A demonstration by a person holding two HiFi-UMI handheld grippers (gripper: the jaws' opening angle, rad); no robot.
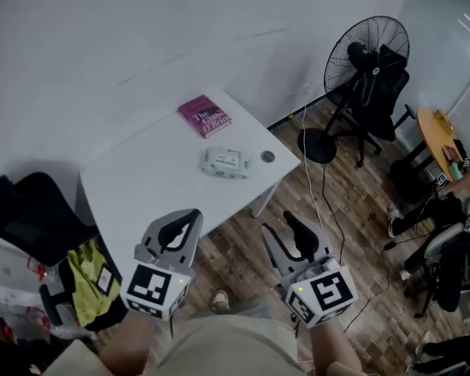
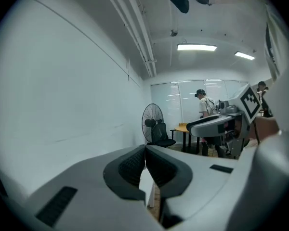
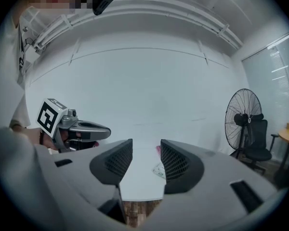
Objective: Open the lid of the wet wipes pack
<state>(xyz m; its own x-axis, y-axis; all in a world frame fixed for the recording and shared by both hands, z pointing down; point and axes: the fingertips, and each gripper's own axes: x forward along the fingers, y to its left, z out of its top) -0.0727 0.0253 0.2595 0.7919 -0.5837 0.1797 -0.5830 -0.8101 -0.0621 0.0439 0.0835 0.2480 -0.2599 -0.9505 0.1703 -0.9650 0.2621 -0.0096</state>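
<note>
The wet wipes pack [image 1: 225,163] lies flat on the white table [image 1: 157,171], a whitish packet with its lid down. Between the right gripper's jaws a corner of the pack [image 3: 159,170] shows, far off. My left gripper [image 1: 191,216] hovers near the table's front edge, well short of the pack, with its jaws touching and nothing between them [image 2: 145,150]. My right gripper [image 1: 287,224] hangs over the wooden floor to the right of the table's corner, open and empty [image 3: 146,150]. Each gripper shows in the other's view: the right gripper [image 2: 207,121], the left gripper [image 3: 94,131].
A pink book [image 1: 205,116] lies at the table's far side and a small round disc [image 1: 267,157] right of the pack. A standing fan [image 1: 366,53], black office chair [image 1: 384,100], orange round table [image 1: 439,135] and floor cables fill the right. A black chair [image 1: 31,210] stands left.
</note>
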